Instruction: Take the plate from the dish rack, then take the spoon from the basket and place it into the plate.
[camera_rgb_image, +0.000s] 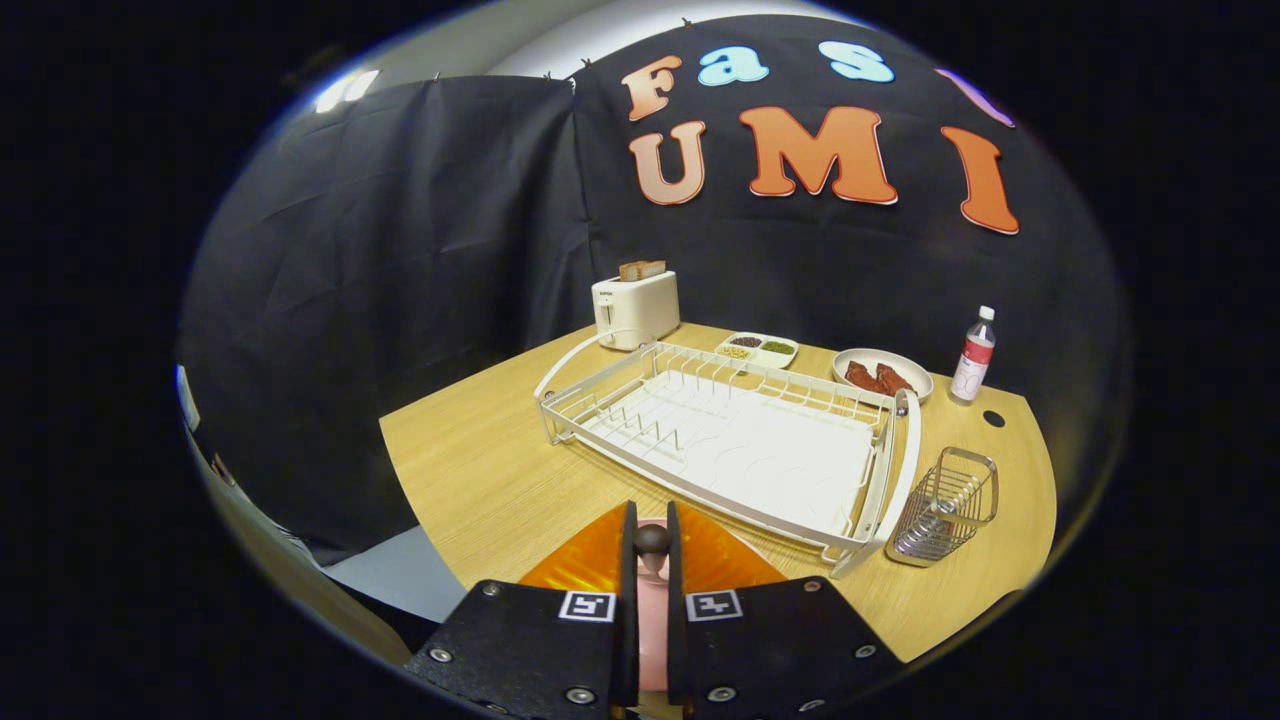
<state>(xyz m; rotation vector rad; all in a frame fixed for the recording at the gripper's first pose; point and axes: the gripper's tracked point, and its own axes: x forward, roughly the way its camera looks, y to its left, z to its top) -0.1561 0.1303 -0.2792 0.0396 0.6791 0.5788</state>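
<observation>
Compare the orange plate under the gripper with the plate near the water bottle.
The orange plate lies just under the gripper, whose fingers pinch a pink spoon; the white plate sits far beyond the dish rack. The orange plate looks bare; the white one holds reddish food. Both rest flat on the table.

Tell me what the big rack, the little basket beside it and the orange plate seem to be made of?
The dish rack looks like white-coated metal wire over a matte white plastic tray. The basket seems bare shiny steel wire, glinting silver. The orange plate looks like glossy translucent plastic, possibly glass, with ribbed highlights. The gripper has its jaws closed on a pink spoon, probably plastic.
</observation>
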